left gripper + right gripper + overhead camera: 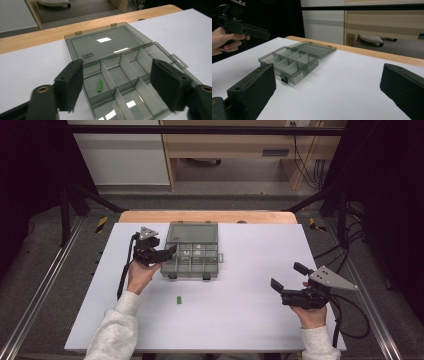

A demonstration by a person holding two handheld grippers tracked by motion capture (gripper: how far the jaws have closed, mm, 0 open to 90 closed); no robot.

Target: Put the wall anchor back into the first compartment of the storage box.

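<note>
our left gripper (117, 87) hangs wide open and empty over the organiser box (130, 82), a green peg (100, 86) in the compartment just beyond its jaws. a second green peg (178, 298) lies on the table (240, 320) between our grippers; the right gripper (285, 282), also wide, could nudge it away.

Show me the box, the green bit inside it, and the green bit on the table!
Box (176, 268): high view, on its front wall.
Green bit inside (100, 86): left gripper view, on its middle, in a left compartment.
Green bit on the table (178, 299): high view, on its middle, in front of the box.
</note>
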